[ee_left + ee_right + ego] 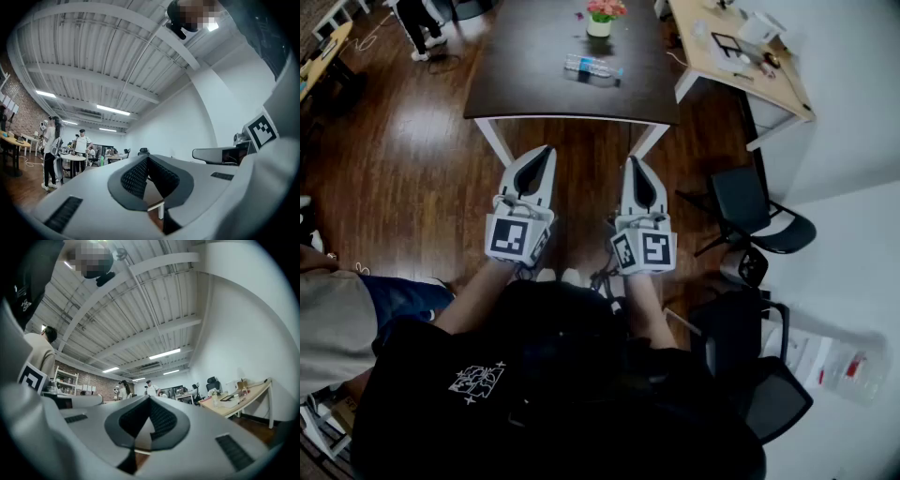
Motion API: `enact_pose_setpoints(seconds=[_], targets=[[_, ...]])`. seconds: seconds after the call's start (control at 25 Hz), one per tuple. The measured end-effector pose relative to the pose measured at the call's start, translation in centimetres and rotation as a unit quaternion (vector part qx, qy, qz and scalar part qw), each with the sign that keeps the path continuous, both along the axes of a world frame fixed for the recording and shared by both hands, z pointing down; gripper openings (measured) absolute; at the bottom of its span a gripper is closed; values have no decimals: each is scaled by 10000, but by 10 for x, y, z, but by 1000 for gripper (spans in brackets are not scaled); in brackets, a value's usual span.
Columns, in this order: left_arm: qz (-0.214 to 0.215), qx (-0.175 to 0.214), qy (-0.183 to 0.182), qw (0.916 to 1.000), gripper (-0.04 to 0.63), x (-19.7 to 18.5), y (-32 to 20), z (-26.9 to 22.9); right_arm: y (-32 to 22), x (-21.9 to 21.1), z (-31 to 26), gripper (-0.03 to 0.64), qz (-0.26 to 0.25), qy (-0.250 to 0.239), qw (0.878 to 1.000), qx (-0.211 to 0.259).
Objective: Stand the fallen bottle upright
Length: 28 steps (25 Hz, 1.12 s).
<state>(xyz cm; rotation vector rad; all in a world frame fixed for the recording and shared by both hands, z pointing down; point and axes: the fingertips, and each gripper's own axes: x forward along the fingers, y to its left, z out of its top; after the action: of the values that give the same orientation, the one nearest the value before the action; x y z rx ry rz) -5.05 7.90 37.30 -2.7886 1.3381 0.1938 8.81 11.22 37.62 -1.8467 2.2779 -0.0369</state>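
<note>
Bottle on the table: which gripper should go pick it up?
Probably left, barely. The bottle lies ahead, between both; the left gripper reaches a bit nearer the table than the right gripper. Both are shut, empty.

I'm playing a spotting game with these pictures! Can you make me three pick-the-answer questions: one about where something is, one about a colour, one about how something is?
1. Where is the bottle? A) on the floor B) on the dark table C) on a chair
2. What colour are the flowers? A) blue B) black C) pink
3. How is the bottle? A) lying on its side B) standing up C) upside down
1 B: it rests on the tabletop. 2 C: the blooms look pink. 3 A: it lies flat.
</note>
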Motion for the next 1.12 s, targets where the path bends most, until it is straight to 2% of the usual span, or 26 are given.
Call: enact_pose_setpoints(seconds=[0.6,0.84,1.12], targets=[[-116,-50,31,9999,-6,32,-18,-3,-22,23,9,12,-257,-35,9996,-86],[-73,-129,42,9999,-6,37,-54,5,-60,27,14,12,-257,-8,9995,-154],[152,-180,16,9997,-6,41,-129,11,-134,26,26,12,-138,51,9994,-327]])
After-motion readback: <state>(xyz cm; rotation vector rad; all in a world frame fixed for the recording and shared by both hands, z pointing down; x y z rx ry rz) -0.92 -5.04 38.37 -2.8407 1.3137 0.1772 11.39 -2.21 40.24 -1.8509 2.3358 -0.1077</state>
